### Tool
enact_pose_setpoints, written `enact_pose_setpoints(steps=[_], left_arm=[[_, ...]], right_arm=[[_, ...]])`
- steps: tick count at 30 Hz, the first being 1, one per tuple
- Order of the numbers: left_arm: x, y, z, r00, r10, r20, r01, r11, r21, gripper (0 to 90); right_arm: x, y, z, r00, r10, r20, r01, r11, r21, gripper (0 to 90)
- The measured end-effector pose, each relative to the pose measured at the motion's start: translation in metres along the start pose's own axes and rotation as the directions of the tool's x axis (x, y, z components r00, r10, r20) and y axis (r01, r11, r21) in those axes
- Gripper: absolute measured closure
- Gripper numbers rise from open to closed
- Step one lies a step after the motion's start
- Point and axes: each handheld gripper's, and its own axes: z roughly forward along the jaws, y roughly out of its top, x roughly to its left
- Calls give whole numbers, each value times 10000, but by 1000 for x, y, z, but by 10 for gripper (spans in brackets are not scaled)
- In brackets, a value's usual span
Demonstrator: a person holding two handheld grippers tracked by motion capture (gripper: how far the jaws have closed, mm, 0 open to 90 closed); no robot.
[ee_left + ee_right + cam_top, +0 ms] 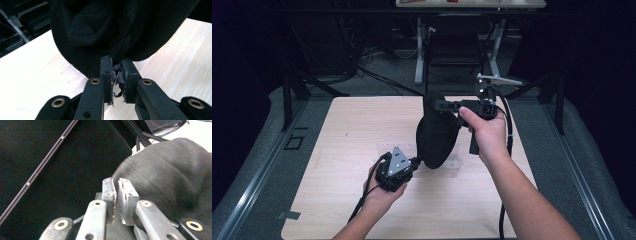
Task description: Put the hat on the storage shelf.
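Note:
A black fabric piece (437,135) hangs above the middle of the wooden table (357,125), stretched between both grippers. My left gripper (416,162) is shut on its lower edge; in the left gripper view the frayed black fabric (120,30) is pinched between the pads (106,67), midway at the left gripper (117,68). My right gripper (438,105) is raised at the fabric's top. In the right gripper view the right gripper (117,186) has its jaws pressed together at the rim of the black fabric (170,175), which bulges to the right.
A black chair (454,47) and white desk legs (419,50) stand beyond the table's far edge. A thin clear sheet (453,165) lies flat under the fabric. Grey floor and rails run along both sides, with dark curtains further out.

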Motion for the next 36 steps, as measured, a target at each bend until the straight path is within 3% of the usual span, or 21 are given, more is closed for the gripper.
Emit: enact_pose_setpoints(steps=[10, 23, 27, 36], left_arm=[[5, -7, -6, 9986, 219, -478, -223, 9997, -70, 854], [10, -16, -8, 9986, 76, -516, -80, 9999, -79, 856], [11, -19, -9, 9985, 58, -553, -63, 9999, -83, 856], [16, -27, -8, 9982, -188, -573, 190, 9998, 29, 855]], right_arm=[[-10, -4, -15, 9995, -45, 314, 49, 9999, -126, 811], [-15, -11, -26, 9981, -220, 568, 226, 9997, -114, 799], [-15, -14, -31, 9948, -496, 895, 509, 9986, -127, 799], [-23, -21, -40, 9925, -500, 1112, 528, 9984, -224, 784]])
